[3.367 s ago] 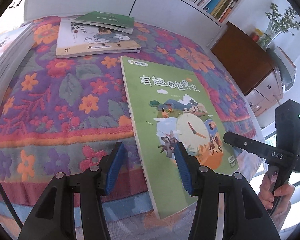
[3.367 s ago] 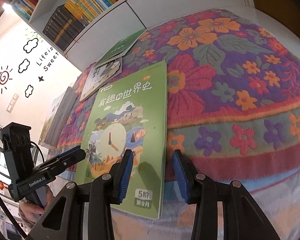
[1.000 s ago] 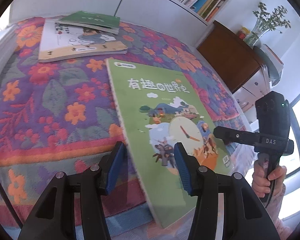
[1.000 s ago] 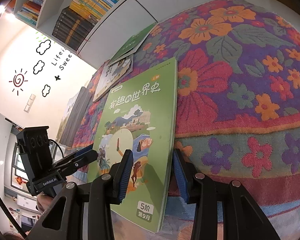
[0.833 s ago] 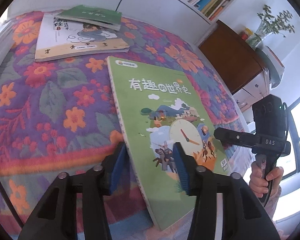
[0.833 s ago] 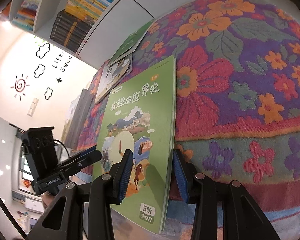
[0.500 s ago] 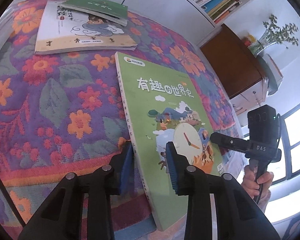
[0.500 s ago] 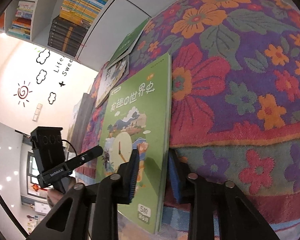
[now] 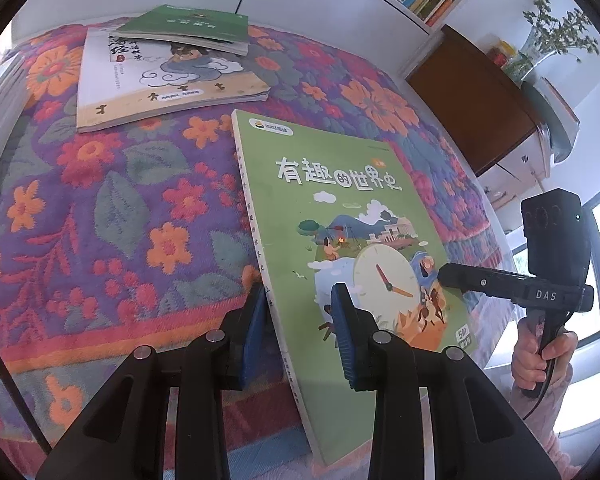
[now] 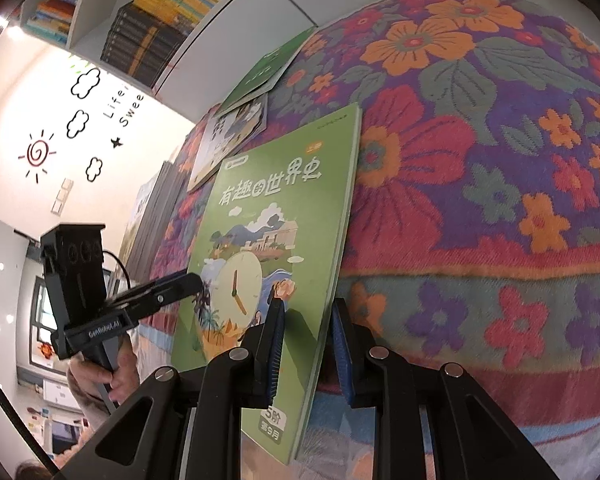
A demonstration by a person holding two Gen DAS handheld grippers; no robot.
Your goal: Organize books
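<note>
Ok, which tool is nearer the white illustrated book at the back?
Left. The left tool straddles the green book at its spine edge, the side towards the white illustrated book; the right tool straddles the opposite edge, farther away.

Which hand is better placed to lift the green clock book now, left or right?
Probably neither alone. The left gripper straddles the green book at its spine edge, the right gripper its open edge, so lift together.

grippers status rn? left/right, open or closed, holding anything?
Left gripper: jaws straddle the green book spine edge, grip unconfirmed.
Right gripper: jaws straddle its opposite edge, grip unconfirmed.
</note>
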